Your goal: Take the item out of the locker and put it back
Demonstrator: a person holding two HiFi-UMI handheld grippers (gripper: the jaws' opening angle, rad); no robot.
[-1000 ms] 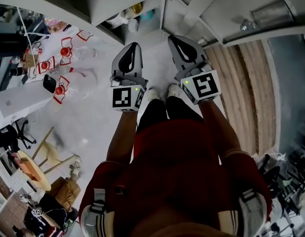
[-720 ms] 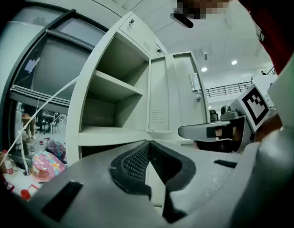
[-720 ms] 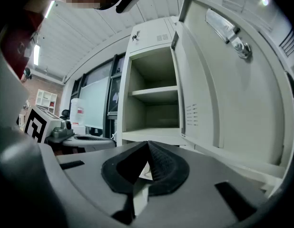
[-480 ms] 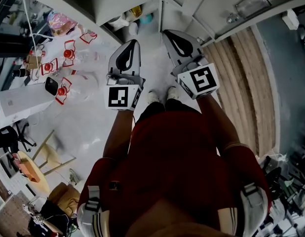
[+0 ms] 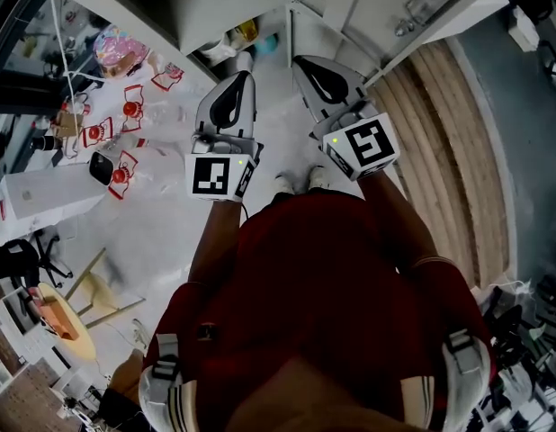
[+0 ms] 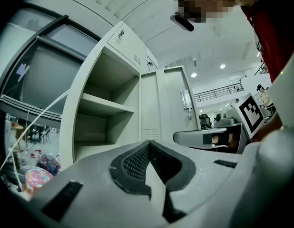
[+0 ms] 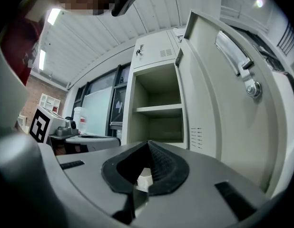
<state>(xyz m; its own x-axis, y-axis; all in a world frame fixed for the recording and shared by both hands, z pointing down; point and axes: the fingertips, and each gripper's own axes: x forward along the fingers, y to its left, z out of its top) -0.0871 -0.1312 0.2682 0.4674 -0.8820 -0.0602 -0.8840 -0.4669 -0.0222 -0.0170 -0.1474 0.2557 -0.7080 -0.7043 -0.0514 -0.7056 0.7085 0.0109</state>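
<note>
The open grey locker (image 5: pixel 260 7) stands in front of me at the top of the head view. Low inside it lie small white, yellow and teal items (image 5: pixel 246 34). My left gripper (image 5: pixel 245 72) and right gripper (image 5: pixel 305 64) are side by side just in front of the opening, both pointing into it. Both are shut with nothing between the jaws. In the left gripper view the tips (image 6: pixel 149 144) meet below an empty shelf (image 6: pixel 106 106). In the right gripper view the closed tips (image 7: pixel 148 144) face the same shelf (image 7: pixel 159 109), with the open door (image 7: pixel 223 103) on the right.
A table at the left holds clear bottles with red labels (image 5: pixel 125 115), a white box (image 5: pixel 44 192) and a pink bag (image 5: pixel 121 48). A wooden chair (image 5: pixel 89 286) stands behind it. Wood planking (image 5: pixel 449 151) runs along the right.
Both grippers have shifted slightly up the head view, closer to the locker opening. They stay shut and empty.
</note>
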